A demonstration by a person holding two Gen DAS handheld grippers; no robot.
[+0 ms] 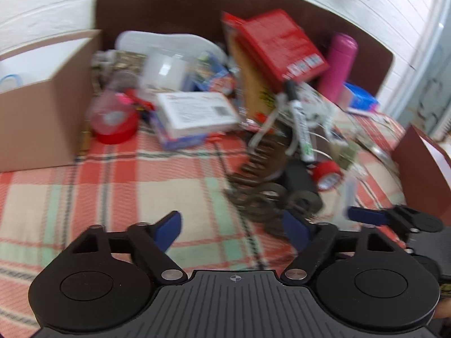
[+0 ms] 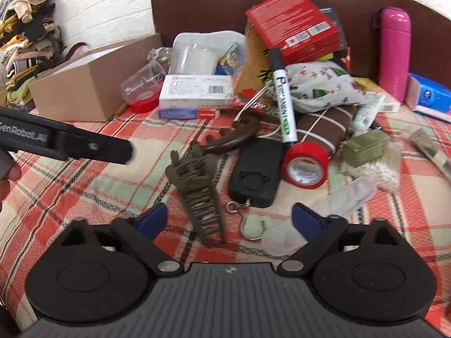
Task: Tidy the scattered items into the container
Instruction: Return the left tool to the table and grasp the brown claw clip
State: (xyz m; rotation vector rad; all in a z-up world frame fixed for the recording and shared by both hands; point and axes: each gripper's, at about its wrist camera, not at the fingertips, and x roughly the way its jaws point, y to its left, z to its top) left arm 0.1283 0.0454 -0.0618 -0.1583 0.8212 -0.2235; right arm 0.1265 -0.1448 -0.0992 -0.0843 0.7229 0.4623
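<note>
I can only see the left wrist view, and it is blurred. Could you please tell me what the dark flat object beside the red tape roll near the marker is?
Observer: It is a black handheld scale lying flat, with a metal hook at its near end.
Operator: Thank you. Is the right gripper holding anything?
Observer: No. The right gripper is open and empty, and a brown toothed clip lies on the cloth between its fingers.
Operator: What is beyond the cardboard box?
Observer: A pile of clothes is stacked against the white wall, behind and left of the cardboard box.
</note>
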